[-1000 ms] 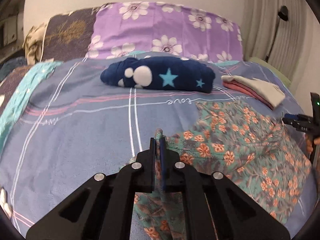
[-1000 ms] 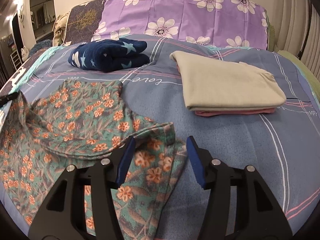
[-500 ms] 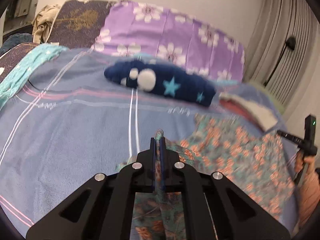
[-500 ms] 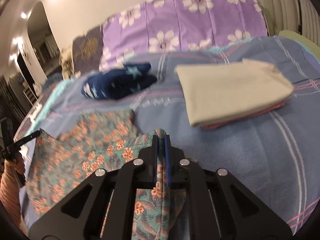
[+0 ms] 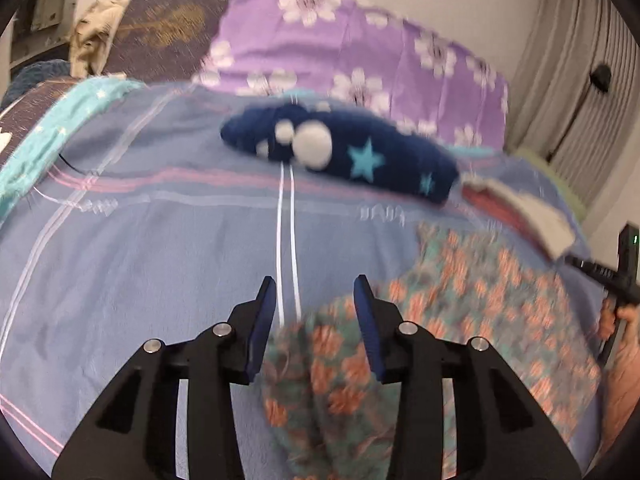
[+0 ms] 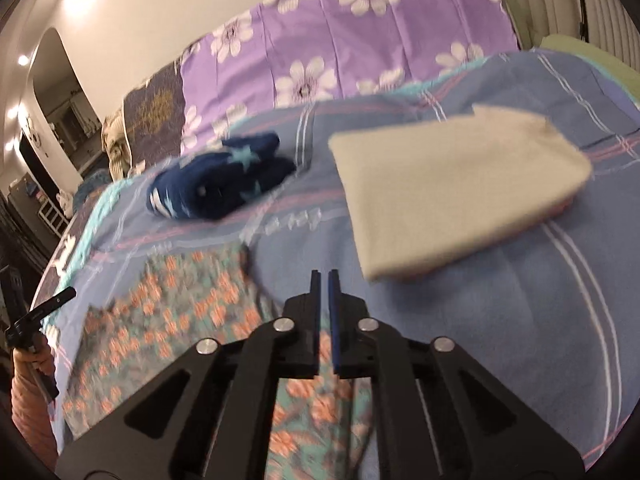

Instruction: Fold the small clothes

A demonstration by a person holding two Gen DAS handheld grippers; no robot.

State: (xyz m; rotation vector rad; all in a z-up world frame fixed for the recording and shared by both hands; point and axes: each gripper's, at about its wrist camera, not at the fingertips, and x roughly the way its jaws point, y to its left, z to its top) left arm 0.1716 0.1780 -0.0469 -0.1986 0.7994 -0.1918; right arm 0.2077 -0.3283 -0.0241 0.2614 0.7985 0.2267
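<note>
Left wrist view, blurred by motion. Far left, a turquoise cloth strip (image 5: pixel 48 128) along the bed edge. Blue-grey bedsheet (image 5: pixel 152 248) with pink and white stripes covers the bed. Left gripper (image 5: pixel 315 294): jaws spread and opening, nothing pinched; the folded edge of the floral garment (image 5: pixel 472 300) lies on the sheet below the gap, pads clear of it. Behind, a rolled navy star-print garment (image 5: pixel 352 156) lies across the middle of the bed. Purple flowered pillow (image 5: pixel 360 60) stands against the wall beyond it. Right of the navy roll, the edge of a folded stack, beige over pink (image 5: pixel 520 212). Far right, the other gripper's black frame and the hand holding it (image 5: pixel 624 320).

Right wrist view. Far left, a hand in a pink sleeve (image 6: pixel 28 364) holding the left gripper's frame. The floral garment (image 6: pixel 168 312), teal with orange flowers, lies spread flat on the bedsheet (image 6: pixel 500 320) from the left side to under the near jaws. Navy star-print garment (image 6: pixel 224 184) further back. Right gripper (image 6: pixel 325 276): jaws nearly together, a thin slit between the pads, opening; no cloth in the slit at the tips, floral fabric passes beneath the frame. Right of it, the beige folded cloth (image 6: pixel 452 188), a pink edge showing under its far corner. Purple flowered pillow (image 6: pixel 360 36) behind.
</note>
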